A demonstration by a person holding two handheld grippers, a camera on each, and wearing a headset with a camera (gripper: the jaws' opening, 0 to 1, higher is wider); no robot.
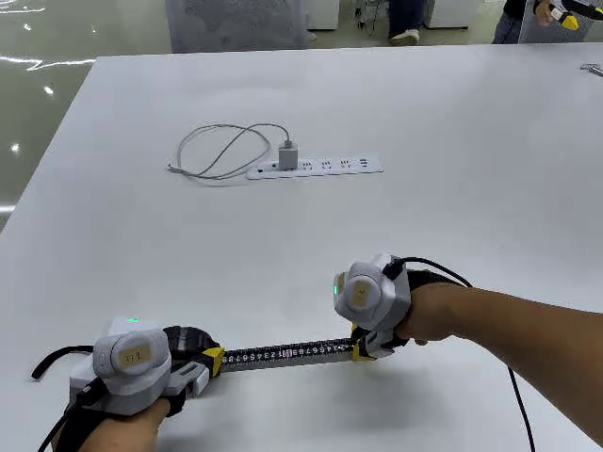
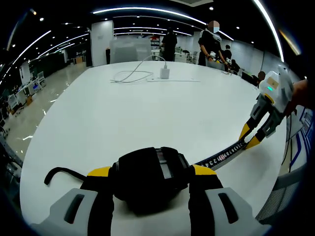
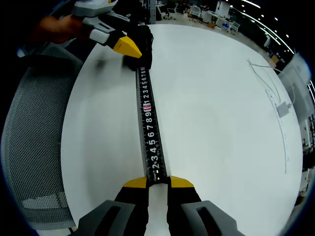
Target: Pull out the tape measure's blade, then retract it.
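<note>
Tape measure (image 1: 188,341), black-cased, lies at the near left of the white workbench (image 1: 424,141), its blade (image 1: 287,353) extended flat to the right across the tabletop.

Head view: my left gripper (image 1: 209,363) has its yellow-tipped jaws closed against the sides of the case. My right gripper (image 1: 363,348) pinches the blade's free end, jaws almost together. Well apart from both, farther back on the bench, a white power strip (image 1: 325,167) carries a plugged-in charger (image 1: 288,155). Its white cable (image 1: 221,151) lies in loose loops to the left of it.

Left gripper view: here the hold itself is plain. The case (image 2: 150,177) sits squarely between my jaws and touches both. The blade leaves the case to the right and runs to the right gripper, on whose body a green light shows. People (image 2: 209,44) stand beyond the far edge of the bench.

Right gripper view: this view gives the blade's printed face, black with white numerals and one red mark about halfway along. It runs straight from my jaws to the case held in the left gripper at the top. The blade's end is clamped in the narrow gap between the jaws. A grey mesh chair (image 3: 34,147) stands just beside the bench's curved edge, on the view's left.
</note>
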